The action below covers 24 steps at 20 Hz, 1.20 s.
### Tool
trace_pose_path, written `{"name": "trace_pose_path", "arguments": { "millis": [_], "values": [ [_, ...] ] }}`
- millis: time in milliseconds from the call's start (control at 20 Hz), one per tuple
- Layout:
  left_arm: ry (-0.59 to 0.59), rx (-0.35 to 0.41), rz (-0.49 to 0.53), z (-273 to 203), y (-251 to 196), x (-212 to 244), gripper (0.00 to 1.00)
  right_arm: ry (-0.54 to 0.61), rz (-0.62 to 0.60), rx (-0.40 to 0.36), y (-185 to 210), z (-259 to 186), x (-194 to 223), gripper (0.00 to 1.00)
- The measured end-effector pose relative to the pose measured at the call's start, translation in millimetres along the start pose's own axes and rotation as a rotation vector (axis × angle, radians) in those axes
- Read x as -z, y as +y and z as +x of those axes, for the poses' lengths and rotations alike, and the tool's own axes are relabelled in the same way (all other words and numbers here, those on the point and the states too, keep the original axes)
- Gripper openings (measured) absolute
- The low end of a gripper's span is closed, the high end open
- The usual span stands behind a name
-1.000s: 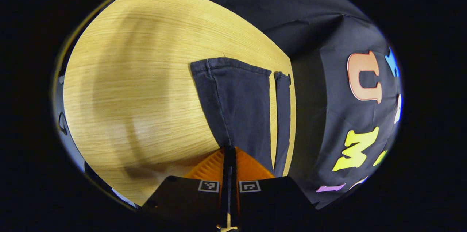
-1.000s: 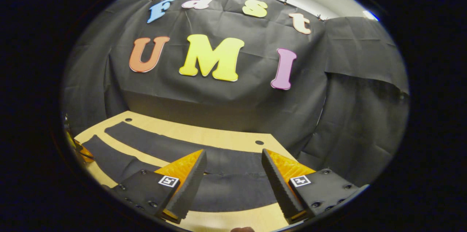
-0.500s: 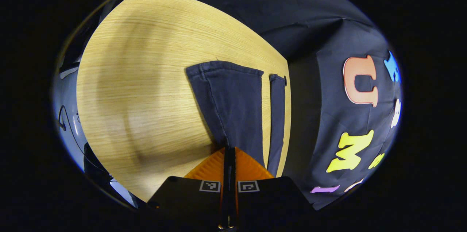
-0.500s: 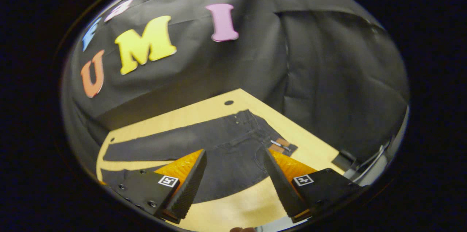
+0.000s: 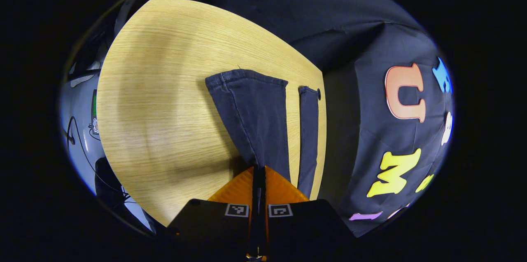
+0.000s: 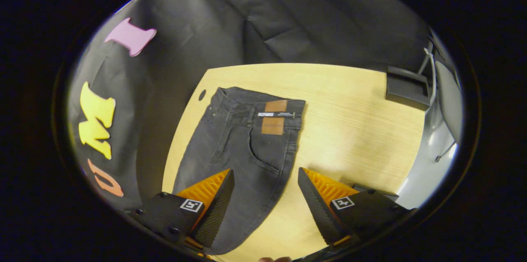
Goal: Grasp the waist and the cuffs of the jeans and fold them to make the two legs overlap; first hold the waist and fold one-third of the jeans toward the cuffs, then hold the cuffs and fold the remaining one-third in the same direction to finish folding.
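The left gripper (image 5: 259,171) has its orange fingers pressed together, pinching the edge of the nearer trouser leg (image 5: 255,118) of the dark jeans, whose two legs run side by side with a strip of bare wood between them toward the far edge of the wooden table (image 5: 164,89). The right gripper (image 6: 265,196) hangs spread wide above the table, holding nothing, with the jeans' waist (image 6: 259,107) and its brown patch (image 6: 273,118) lying flat ahead of it.
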State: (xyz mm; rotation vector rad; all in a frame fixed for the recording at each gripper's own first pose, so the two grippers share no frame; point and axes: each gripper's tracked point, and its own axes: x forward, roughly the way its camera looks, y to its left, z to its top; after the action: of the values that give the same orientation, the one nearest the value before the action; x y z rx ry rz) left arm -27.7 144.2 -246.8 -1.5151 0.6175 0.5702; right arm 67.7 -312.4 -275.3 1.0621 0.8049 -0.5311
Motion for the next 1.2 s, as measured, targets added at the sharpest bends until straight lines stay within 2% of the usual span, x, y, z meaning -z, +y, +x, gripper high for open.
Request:
{"name": "trace_pose_path", "arguments": {
  "millis": [250, 300, 350, 400, 500, 600, 650, 750, 900, 1050, 1200],
  "values": [
    [-0.010, -0.009, -0.013, -3, -8, 1, 0.04, 0.023, 0.001, 0.001, 1, 27, 3, 0.97],
    [-0.012, -0.009, -0.013, -4, -9, 0, 0.04, 0.019, -0.002, -0.007, 1, 31, 3, 0.96],
    [-0.012, -0.012, -0.011, -6, -9, 0, 0.04, 0.015, -0.004, -0.012, 2, 33, 0, 0.89],
    [-0.011, -0.015, -0.008, -6, -10, 0, 0.04, 0.020, -0.010, -0.003, -1, 33, 0, 0.87],
    [-0.012, -0.019, -0.006, -7, -12, 1, 0.04, 0.010, -0.004, 0.017, -11, 39, -3, 0.55],
    [-0.010, -0.023, 0.001, -4, -16, 0, 0.04, 0.011, 0.094, -0.016, -17, 39, -8, 0.24],
    [-0.008, -0.027, 0.002, -2, -17, 1, 0.04, 0.016, 0.094, -0.011, -18, 42, -6, 0.15],
    [-0.006, -0.022, -0.004, 0, -23, 1, 0.04, 0.005, 0.075, 0.003, -19, 40, -8, 0.03],
    [-0.010, 0.002, -0.023, 2, -37, -5, 0.04, 0.011, 0.077, -0.010, -8, 38, -10, 0.00],
    [-0.016, 0.031, -0.018, 7, -56, -11, 0.04, 0.015, 0.108, -0.076, 15, 22, -19, 0.00],
    [-0.017, 0.079, 0.002, 17, -91, -15, 0.04, 0.011, 0.102, -0.154, 57, 11, -33, 0.00]
  ]
}}
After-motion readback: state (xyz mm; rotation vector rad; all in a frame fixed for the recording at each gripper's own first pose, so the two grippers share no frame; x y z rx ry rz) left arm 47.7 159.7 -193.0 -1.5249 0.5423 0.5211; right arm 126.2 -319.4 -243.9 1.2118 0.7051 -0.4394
